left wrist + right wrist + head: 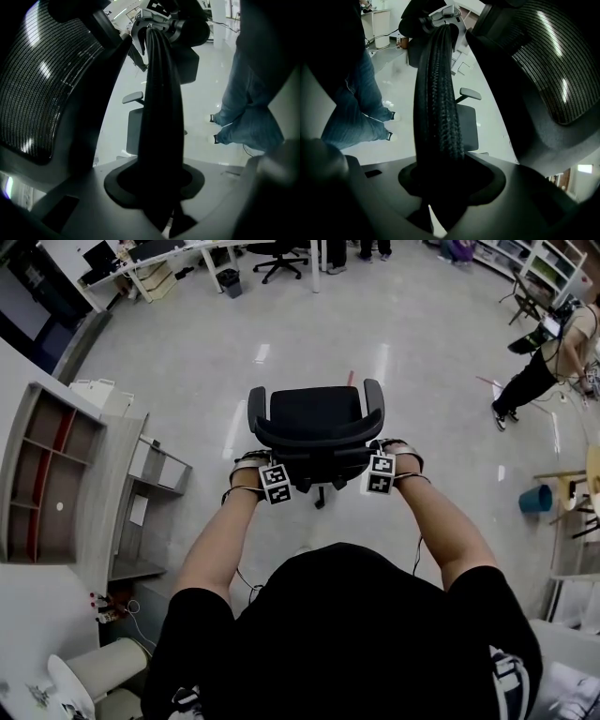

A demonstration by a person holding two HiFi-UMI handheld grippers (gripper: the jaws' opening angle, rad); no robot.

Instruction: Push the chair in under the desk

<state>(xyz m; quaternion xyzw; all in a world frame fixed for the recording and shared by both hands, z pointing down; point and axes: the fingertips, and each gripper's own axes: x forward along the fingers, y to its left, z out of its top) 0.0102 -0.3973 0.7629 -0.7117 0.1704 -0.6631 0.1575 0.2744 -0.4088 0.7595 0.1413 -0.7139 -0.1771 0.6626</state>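
A black office chair (314, 423) stands on the glossy floor straight ahead of me, its seat facing away. My left gripper (270, 465) and right gripper (380, 457) sit on the top rim of its backrest, one near each end. In the left gripper view the black rim (161, 117) runs up between the jaws of the left gripper (161, 197), which are clamped on it; the mesh back (42, 93) curves off to the left. In the right gripper view the ribbed rim (438, 108) is likewise clamped in the right gripper (440, 187).
A grey shelf unit and white desk (56, 474) line the left side. White desks (159, 254) and another office chair (281, 254) stand far ahead. At the right are a crouching person (544, 371) and a teal bin (536, 498). My jeans-clad legs (248, 117) are behind the chair.
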